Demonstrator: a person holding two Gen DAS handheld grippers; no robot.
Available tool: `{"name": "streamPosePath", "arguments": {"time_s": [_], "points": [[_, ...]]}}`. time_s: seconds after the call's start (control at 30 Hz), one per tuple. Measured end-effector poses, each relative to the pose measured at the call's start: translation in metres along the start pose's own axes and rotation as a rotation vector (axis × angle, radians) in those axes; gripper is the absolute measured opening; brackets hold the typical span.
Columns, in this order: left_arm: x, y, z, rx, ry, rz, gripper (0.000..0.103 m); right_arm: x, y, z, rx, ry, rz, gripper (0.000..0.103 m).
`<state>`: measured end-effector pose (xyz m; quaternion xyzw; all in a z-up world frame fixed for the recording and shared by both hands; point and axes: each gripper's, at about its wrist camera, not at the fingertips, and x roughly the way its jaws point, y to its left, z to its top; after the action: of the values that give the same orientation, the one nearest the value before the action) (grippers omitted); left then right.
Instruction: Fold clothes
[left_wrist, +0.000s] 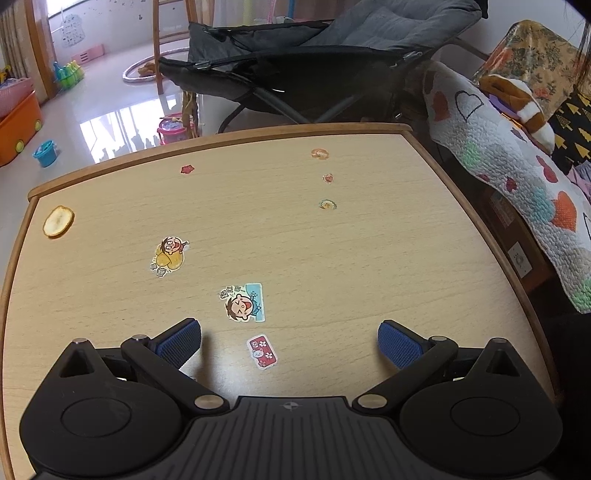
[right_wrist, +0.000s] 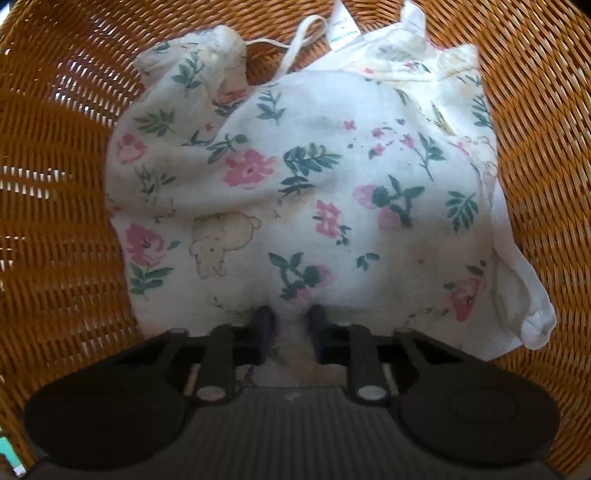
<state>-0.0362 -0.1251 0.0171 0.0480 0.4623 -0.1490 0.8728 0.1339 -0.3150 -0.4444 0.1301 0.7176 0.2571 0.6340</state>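
Note:
A white baby garment with pink flowers and green leaves lies bunched in a brown wicker basket. My right gripper is pressed into its near edge, and the jaws are closed on a fold of the cloth. A white tie and a label stick out at the garment's far side. My left gripper is open and empty, hovering low over a wooden table. No clothing shows in the left wrist view.
The table carries cartoon stickers and a dried fruit slice at its far left. A dark folding chair stands behind it. A quilted heart blanket drapes at the right. Toys lie on the floor at left.

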Motion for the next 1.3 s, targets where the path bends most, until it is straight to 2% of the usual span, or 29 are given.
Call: {"name": "streamPosePath", "arguments": {"time_s": [0.13,0.23,0.63,1.1,1.3], "points": [[-0.004,0.002,-0.001,-0.018,-0.006,0.000,0.103,-0.007,0.003,0.000,-0.011,0.004,-0.013,0.006],[-0.009,0.005,-0.002,-0.037,-0.009,-0.001,0.103,-0.015,0.003,-0.001,-0.008,0.002,-0.016,0.004],[-0.036,0.012,-0.006,-0.082,-0.047,0.000,0.103,-0.069,0.012,-0.004,-0.029,-0.033,-0.039,0.003],[-0.096,0.022,-0.020,-0.120,-0.132,-0.030,0.103,-0.176,0.028,-0.019,-0.130,-0.132,-0.074,0.003],[-0.116,0.030,-0.032,-0.127,-0.145,-0.034,0.103,-0.209,0.037,-0.029,-0.175,-0.149,-0.103,0.003]]}}
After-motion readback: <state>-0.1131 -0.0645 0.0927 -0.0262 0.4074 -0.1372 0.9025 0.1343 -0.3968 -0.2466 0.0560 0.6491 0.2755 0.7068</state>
